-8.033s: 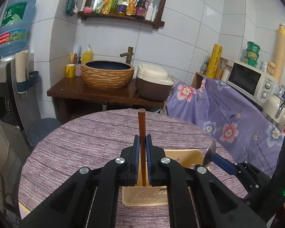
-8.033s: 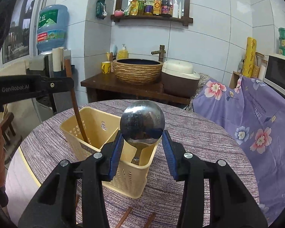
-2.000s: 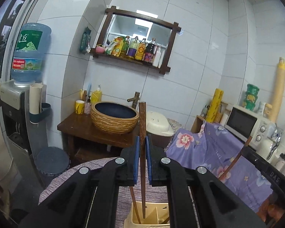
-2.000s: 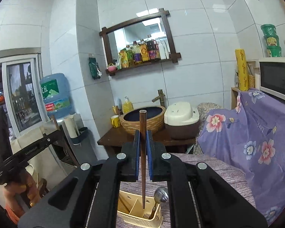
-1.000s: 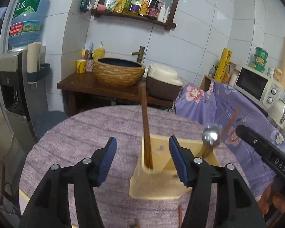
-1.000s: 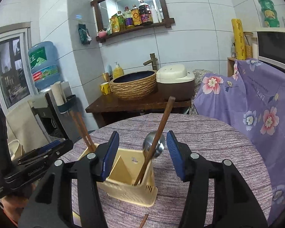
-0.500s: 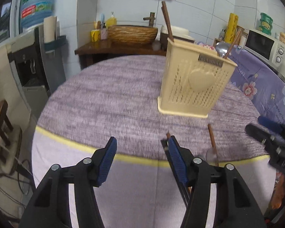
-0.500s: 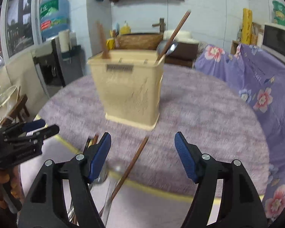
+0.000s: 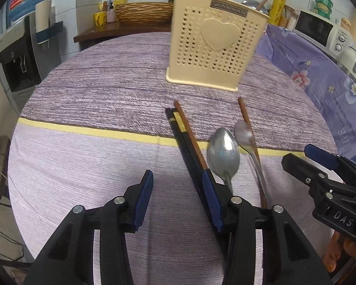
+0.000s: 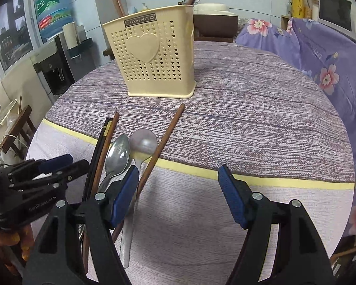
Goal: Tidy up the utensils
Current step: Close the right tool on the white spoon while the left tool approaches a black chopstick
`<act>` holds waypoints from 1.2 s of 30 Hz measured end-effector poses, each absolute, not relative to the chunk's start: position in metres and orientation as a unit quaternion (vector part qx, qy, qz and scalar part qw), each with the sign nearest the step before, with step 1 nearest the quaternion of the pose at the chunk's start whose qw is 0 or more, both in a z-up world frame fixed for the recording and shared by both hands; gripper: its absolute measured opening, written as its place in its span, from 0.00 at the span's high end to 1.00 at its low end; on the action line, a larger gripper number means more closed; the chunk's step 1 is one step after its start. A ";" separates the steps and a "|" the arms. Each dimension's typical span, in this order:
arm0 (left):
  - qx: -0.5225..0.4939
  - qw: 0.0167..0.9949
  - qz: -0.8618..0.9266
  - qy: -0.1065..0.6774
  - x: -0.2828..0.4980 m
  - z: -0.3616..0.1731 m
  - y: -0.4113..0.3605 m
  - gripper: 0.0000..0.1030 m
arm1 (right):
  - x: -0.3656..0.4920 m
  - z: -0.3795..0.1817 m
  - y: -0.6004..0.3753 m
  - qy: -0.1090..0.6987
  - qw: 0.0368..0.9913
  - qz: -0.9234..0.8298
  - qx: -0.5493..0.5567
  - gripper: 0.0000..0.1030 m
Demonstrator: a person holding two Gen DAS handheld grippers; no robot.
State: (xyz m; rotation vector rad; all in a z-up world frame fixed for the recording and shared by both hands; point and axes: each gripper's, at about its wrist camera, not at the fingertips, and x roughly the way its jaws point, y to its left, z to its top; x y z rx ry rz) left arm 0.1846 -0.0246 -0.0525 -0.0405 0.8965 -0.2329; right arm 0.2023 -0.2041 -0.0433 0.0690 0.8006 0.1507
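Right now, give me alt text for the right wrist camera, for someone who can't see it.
The open right gripper hovers, holding nothing, over a purple tablecloth where two spoons, brown chopsticks and black chopsticks lie loose. Behind them stands a cream utensil holder already holding chopsticks and a spoon. The left gripper shows at the left edge.

Even, fairly bright indoor light; soft shadows fall on the desk (image 9: 83, 166) under each claw. Fisheye bending and dark vignetting mark the corners; focus is sharp.
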 end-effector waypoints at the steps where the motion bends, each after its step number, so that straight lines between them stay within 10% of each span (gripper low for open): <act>1: -0.014 0.894 -0.112 0.433 0.184 -0.054 -0.027 0.60 | 0.202 -0.043 -0.204 0.389 0.918 0.073 0.033 0.33; 24: -0.046 0.897 -0.072 0.434 0.194 -0.051 0.016 0.65 | 0.232 -0.054 -0.168 0.440 0.892 0.108 0.014 0.36; 32: -0.052 0.895 -0.074 0.438 0.193 -0.055 0.019 0.65 | 0.224 -0.060 -0.167 0.449 0.888 0.099 0.020 0.83; 36: -0.048 0.895 -0.073 0.436 0.191 -0.055 0.017 0.65 | 0.221 -0.061 -0.163 0.444 0.890 0.106 0.014 0.90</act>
